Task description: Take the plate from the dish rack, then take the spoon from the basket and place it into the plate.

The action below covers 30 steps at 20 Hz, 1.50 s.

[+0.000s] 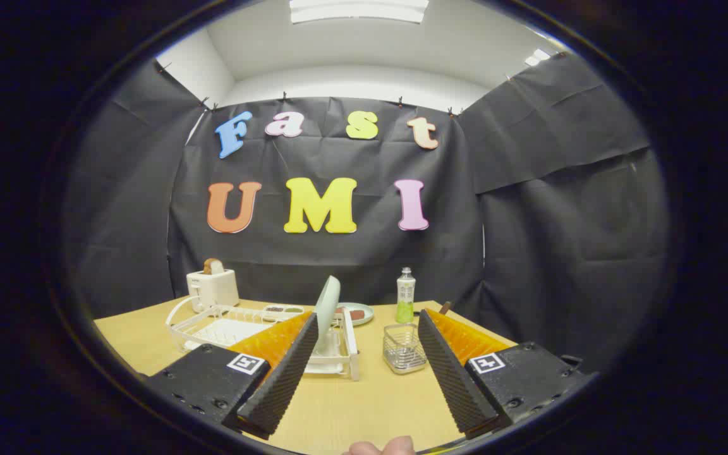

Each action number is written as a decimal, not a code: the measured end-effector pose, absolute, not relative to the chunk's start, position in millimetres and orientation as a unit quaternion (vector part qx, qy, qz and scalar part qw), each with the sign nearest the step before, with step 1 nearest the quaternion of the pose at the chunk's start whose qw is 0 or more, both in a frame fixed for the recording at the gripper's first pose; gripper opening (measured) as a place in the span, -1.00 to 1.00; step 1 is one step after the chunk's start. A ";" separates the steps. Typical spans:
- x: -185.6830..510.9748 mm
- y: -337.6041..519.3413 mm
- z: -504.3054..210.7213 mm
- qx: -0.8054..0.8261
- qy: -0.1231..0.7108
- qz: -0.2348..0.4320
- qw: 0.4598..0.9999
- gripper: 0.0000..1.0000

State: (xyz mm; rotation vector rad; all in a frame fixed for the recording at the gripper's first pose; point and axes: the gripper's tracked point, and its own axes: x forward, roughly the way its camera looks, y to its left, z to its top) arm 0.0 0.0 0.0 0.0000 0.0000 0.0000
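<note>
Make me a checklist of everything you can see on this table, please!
Surface: wooden table, bare near the gripper.
Job's things: plate stands upright on edge in the white dish rack; wire basket sits beside the rack; the spoon's position cannot be told.
Clutter: toaster with bread in it, green bottle, small dish with food behind the rack.
Gripper: gripper open, holding nothing, short of the rack and basket.
Cables: nothing seen.
Surroundings: black cloth walls, ceiling lights above; a fingertip below the gripper.

Plate (328,308) upright in dish rack (212,325), left of basket (404,347)
</note>
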 end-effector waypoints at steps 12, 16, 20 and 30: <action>9.2 21.5 -10.4 -0.008 -0.005 0.018 1.000 1.00; 14.8 23.3 -10.2 -0.003 -0.005 0.021 1.000 1.00; 22.1 19.8 -19.3 0.003 0.011 0.020 1.000 1.00; 61.3 24.8 1.9 -0.017 0.022 0.025 0.999 1.00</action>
